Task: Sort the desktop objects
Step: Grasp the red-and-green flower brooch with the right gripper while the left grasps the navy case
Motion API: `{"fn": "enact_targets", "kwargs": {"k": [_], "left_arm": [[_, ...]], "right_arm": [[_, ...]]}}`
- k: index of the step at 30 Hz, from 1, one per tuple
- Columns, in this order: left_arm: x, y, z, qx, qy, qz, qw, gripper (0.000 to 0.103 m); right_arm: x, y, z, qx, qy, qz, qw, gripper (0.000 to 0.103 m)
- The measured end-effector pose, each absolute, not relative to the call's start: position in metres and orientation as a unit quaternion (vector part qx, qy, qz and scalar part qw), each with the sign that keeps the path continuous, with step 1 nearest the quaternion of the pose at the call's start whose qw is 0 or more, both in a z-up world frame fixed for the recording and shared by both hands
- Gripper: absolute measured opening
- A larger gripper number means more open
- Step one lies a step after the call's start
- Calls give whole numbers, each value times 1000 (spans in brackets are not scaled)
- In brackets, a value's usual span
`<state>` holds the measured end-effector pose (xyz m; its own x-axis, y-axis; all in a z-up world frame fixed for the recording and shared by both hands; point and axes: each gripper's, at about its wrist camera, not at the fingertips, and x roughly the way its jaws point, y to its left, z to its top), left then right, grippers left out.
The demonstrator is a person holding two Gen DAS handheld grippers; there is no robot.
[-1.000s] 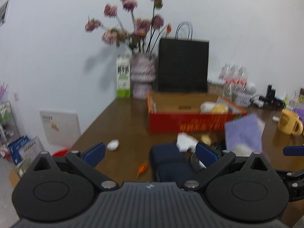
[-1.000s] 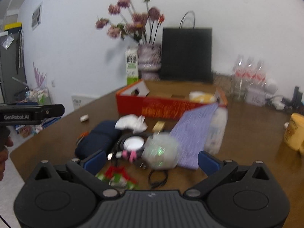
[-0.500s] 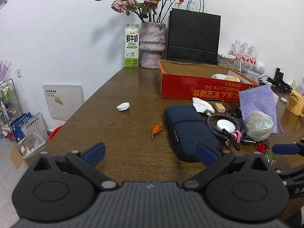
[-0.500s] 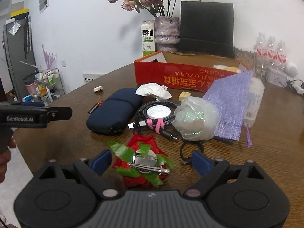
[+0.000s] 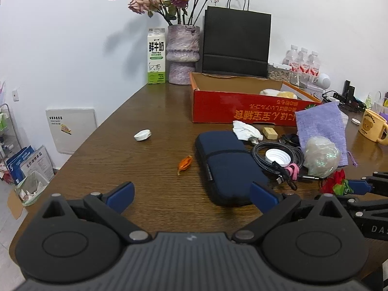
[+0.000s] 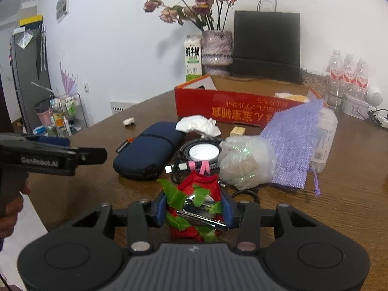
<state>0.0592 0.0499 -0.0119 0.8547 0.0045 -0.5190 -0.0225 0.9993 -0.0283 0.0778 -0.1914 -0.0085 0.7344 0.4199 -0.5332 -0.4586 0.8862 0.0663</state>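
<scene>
The red fabric flower with green leaves and a metal clip point(image 6: 195, 206) lies on the brown bench point(image 6: 339, 206) near its front edge, between the two blue fingers point(image 6: 161, 208) of the right gripper point(image 6: 194, 209). Those fingers are closing, and both pads sit right against the flower's sides. In the left wrist view the same flower shows as a red and green tuft at the right.

Just behind the flower lies a crumpled clear plastic bag point(image 6: 246, 162), and beside that a coiled braided cable point(image 6: 191, 152) with a white screw cap point(image 6: 203, 152) lying inside the coil. A purple drawstring pouch point(image 6: 293, 145) leans over a clear plastic bottle point(image 6: 325, 138) toward the right. Left of the cable lies a dark blue zipped case point(image 5: 226, 163), with a crumpled white tissue point(image 6: 198, 126) and a small tan block point(image 6: 237, 131) behind it. Farther back stands an open red cardboard box point(image 5: 242, 111).

The left gripper point(image 5: 191, 195) hovers over the front edge of the bench, fingers point(image 5: 120, 194) spread wide with nothing between them. An orange scrap point(image 5: 184, 163) lies just ahead of it, left of the case.
</scene>
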Motion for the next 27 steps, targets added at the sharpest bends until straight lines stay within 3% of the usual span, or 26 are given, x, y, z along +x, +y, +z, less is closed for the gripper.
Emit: {"fn": "enact_targets", "kwargs": {"k": [20, 27], "left_arm": [[123, 14, -3, 5, 295, -8, 956, 99], [158, 7, -16, -4, 335, 1, 942, 78]], "right_arm": [[99, -241, 17, 1, 224, 181, 958, 42], [111, -247, 16, 3, 224, 174, 959, 42]]}}
